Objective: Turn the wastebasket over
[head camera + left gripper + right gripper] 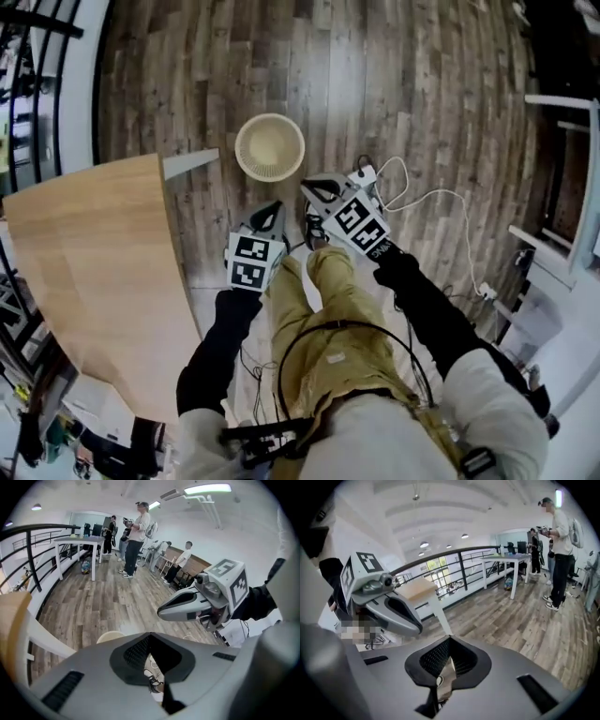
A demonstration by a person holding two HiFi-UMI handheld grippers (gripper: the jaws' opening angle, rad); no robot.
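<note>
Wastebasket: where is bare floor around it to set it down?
Bare floor lies beyond and right of the wastebasket. It is crowded toward you: the table edge on the left, white cables on the right.

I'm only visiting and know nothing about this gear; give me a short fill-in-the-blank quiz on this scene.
1. The cream wastebasket stands on the wooden floor with its opening facing ____.
2. The left hand-held gripper and the right hand-held gripper hold nothing, and both have their jaws ____.
3. In the head view, the wooden tabletop lies to the ____ of the wastebasket.

Missing words: up; shut; left.
</note>
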